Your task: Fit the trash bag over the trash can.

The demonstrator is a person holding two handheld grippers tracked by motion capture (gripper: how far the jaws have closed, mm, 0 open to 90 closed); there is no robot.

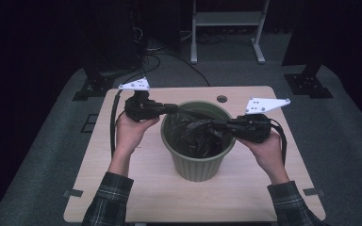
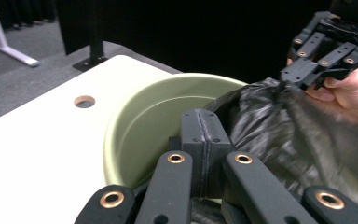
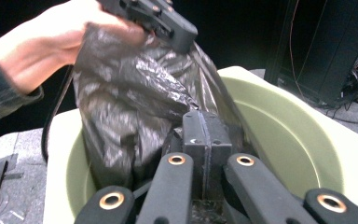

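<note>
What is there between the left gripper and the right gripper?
In the high view, a crumpled black plastic bag spans from the left gripper to the right gripper, over the ribbed green bin. Both pinch it.

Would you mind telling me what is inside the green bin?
A crumpled black bag sits in the bin, pinched by both claws. The bag covers the bin's bottom, so anything beneath is hidden.

Table: pale wood with rounded corners, right in front of me.
Hole: round, near my table's far edge.
Floor: grey, all around the table.
Frame: white, standing beyond the table.
Cables: black, on the floor beside the frame.
Base plates: black, one off each far corner.
</note>
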